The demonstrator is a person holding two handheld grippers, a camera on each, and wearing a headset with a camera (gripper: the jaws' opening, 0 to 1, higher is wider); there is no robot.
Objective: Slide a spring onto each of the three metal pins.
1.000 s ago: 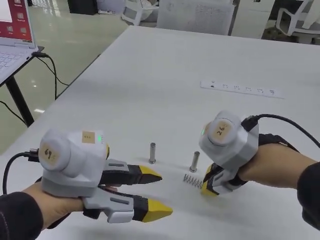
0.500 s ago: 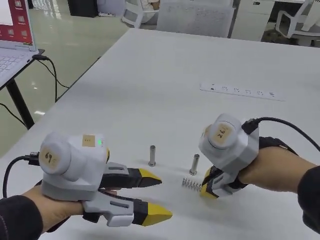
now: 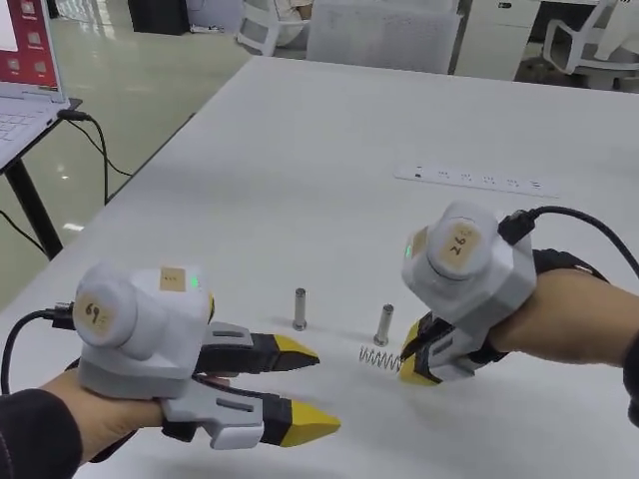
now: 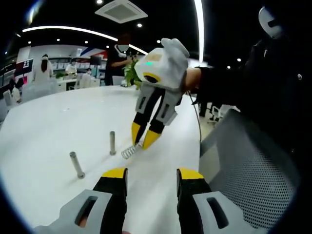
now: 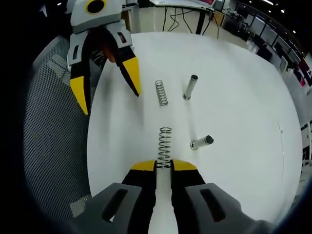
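Spring (image 5: 165,144) pinched in R gripper (image 5: 164,165), tilted down beside pin (image 5: 201,142).

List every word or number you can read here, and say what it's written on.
"69": handwritten on the left cap, atop the left claw.
"26": handwritten on the right cap, atop the right claw.
Tan sticker on the left claw: too small to read.
Laptop screen: blurred.

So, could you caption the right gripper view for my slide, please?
Right gripper shut on a spring; two pins and a loose spring ahead.
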